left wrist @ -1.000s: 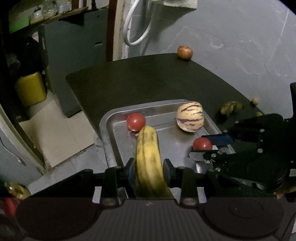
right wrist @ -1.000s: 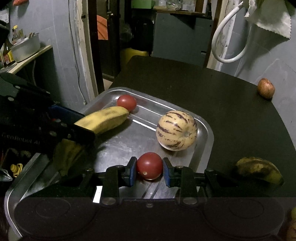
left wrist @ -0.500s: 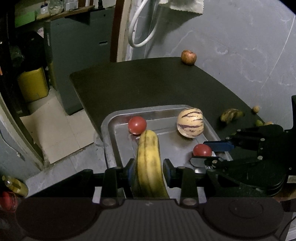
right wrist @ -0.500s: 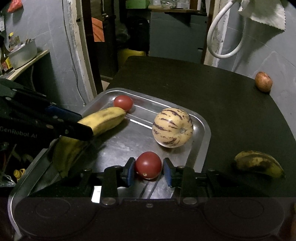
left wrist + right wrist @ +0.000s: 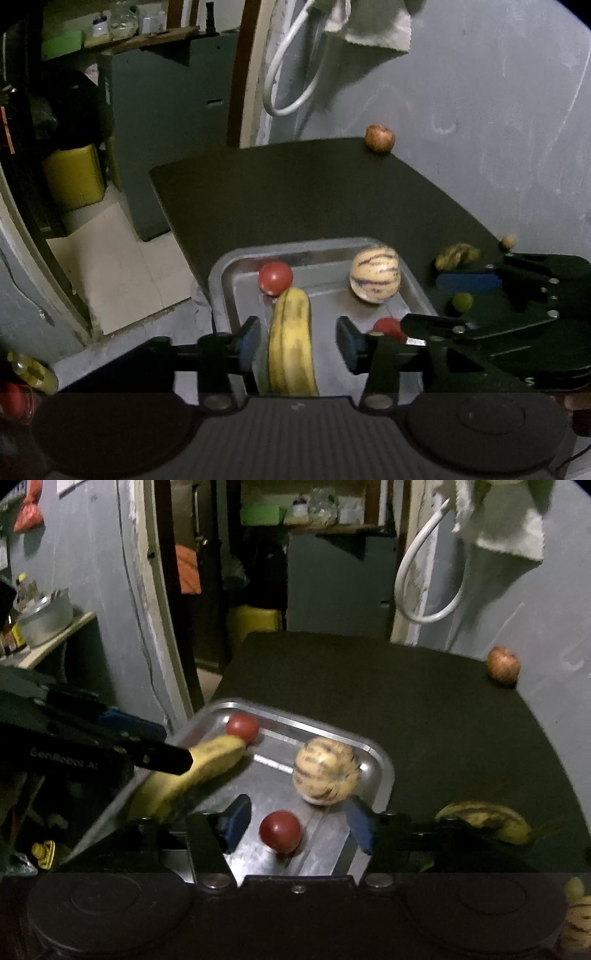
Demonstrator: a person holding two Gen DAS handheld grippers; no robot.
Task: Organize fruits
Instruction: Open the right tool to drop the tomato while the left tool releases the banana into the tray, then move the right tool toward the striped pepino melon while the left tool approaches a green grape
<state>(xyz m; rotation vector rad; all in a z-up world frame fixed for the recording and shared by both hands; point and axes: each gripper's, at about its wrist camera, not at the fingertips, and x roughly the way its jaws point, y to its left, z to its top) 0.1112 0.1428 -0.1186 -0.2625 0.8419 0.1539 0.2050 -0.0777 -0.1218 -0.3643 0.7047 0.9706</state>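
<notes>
A metal tray (image 5: 229,266) (image 5: 380,775) lies on the dark table. In it are a yellow banana (image 5: 291,343) (image 5: 207,764), a striped melon (image 5: 373,274) (image 5: 325,771) and two red tomatoes (image 5: 275,277) (image 5: 279,830). My left gripper (image 5: 299,339) is opening, the banana between its jaws with gaps to both pads. My right gripper (image 5: 293,821) is opening too; the near tomato lies free between its jaws on the tray.
A dark-spotted banana (image 5: 456,254) (image 5: 487,819) and a small green fruit (image 5: 462,301) lie on the table right of the tray. A reddish apple (image 5: 379,137) (image 5: 502,663) sits at the far edge by the wall. The table's left edge drops to the floor.
Both grippers were shut, the left on the banana, the right on the tomato; both have spread their jaws and let go. The right gripper has risen a little.
</notes>
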